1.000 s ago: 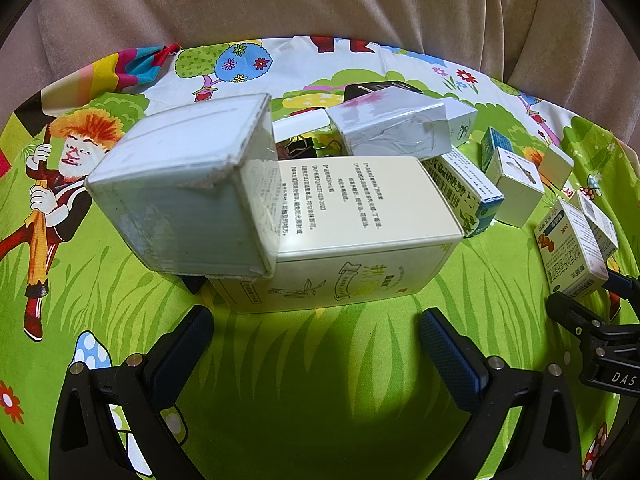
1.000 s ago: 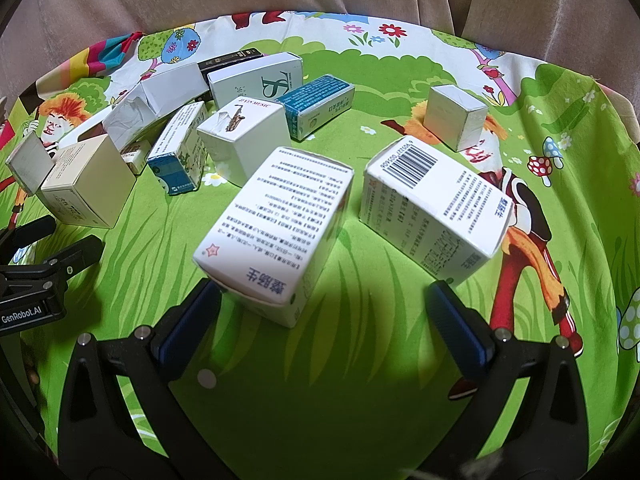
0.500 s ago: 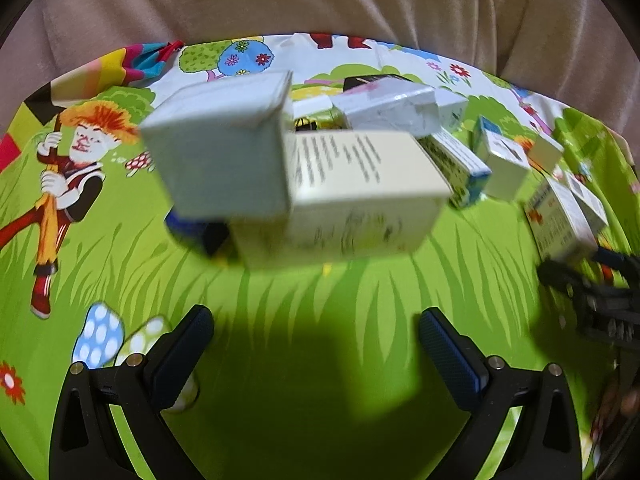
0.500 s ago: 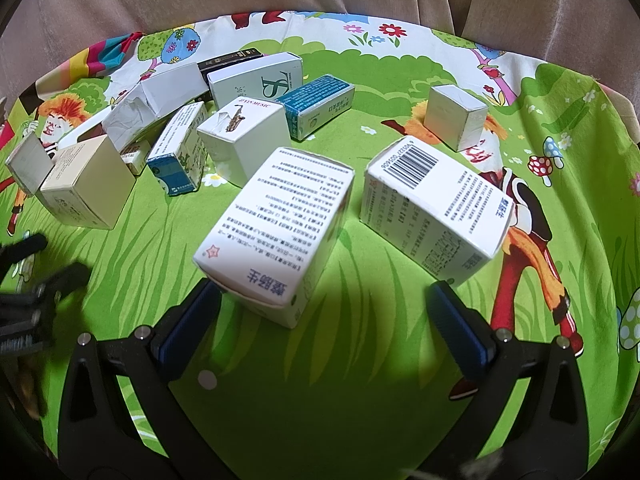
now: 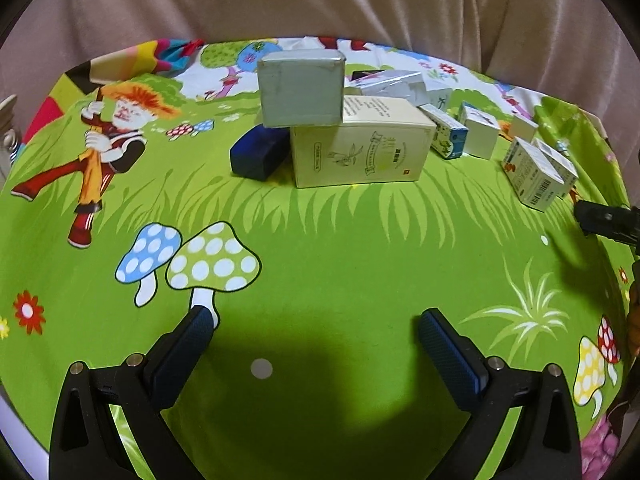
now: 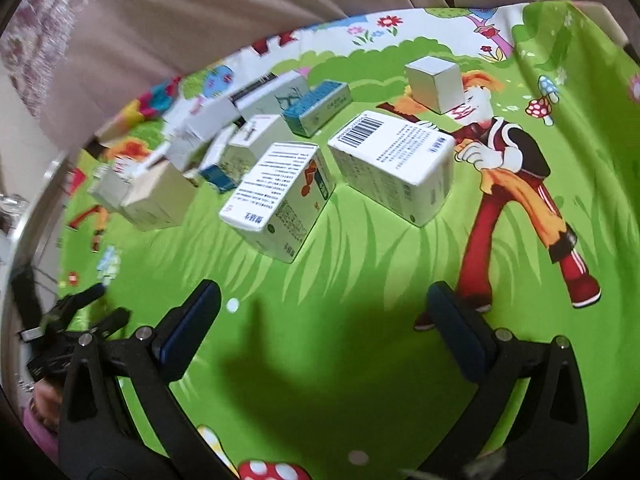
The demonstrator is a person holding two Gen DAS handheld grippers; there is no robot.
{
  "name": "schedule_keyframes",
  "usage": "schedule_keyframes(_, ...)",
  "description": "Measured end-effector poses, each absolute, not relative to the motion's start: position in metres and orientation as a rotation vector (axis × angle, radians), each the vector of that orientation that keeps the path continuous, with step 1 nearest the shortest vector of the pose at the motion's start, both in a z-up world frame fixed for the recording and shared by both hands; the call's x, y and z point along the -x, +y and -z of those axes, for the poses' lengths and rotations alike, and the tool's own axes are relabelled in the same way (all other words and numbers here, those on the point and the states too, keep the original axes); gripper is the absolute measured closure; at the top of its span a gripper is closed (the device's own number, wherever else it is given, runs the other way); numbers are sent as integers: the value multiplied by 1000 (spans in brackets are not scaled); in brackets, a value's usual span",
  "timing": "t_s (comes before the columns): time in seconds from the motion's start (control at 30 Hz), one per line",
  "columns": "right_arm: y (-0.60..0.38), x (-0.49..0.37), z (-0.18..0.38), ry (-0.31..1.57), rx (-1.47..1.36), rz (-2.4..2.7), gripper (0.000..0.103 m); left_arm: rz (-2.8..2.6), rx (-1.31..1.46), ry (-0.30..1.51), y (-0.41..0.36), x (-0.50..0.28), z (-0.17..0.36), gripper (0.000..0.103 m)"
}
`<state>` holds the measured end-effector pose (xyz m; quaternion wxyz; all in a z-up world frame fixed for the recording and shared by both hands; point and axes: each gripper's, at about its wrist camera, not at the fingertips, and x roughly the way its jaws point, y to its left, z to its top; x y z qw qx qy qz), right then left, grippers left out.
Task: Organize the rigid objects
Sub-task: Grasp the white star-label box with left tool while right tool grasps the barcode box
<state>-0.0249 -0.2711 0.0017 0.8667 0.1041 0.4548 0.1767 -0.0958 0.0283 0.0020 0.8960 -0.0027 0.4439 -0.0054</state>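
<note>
Since the earlier frame, the left gripper [image 5: 316, 340] has drawn back from the box pile, and the right gripper [image 6: 324, 316] has tilted and pulled away. Both stand with jaws spread wide and hold nothing. A grey box [image 5: 301, 88] rests atop the cream carton [image 5: 360, 148], overhanging a dark blue box [image 5: 258, 154] just beside it. Smaller white boxes [image 5: 480, 132] trail rightward over the cartoon-printed green cloth [image 5: 320, 248] covering the surface. In the right wrist view, a barcode carton [image 6: 394, 164] and an orange-marked carton [image 6: 280, 200] lie side by side ahead of the jaws, with a small white cube [image 6: 436, 84] behind.
</note>
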Motion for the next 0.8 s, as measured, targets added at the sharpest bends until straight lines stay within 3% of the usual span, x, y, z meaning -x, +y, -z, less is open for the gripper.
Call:
schedule_keyframes(0.1, -252, 7, -4, 984, -193, -333, 1, -3, 15, 925, 25, 96, -2, 0)
schedule_keyframes(0.17, -245, -2, -15, 954, -174, -304, 8, -27, 33, 949, 25, 99, -5, 0)
schedule_keyframes(0.37, -284, 6, -50, 799, -79, -241, 8, 146, 17, 899, -20, 107, -22, 0)
schedule_keyframes(0.57, -312, -35, -5, 956, 102, -231, 8, 340, -135, 899, -109, 86, -17, 0)
schedule_keyframes(0.8, -288, -70, 9, 942, 156, -379, 8, 333, -188, 960, -143, 39, -4, 0)
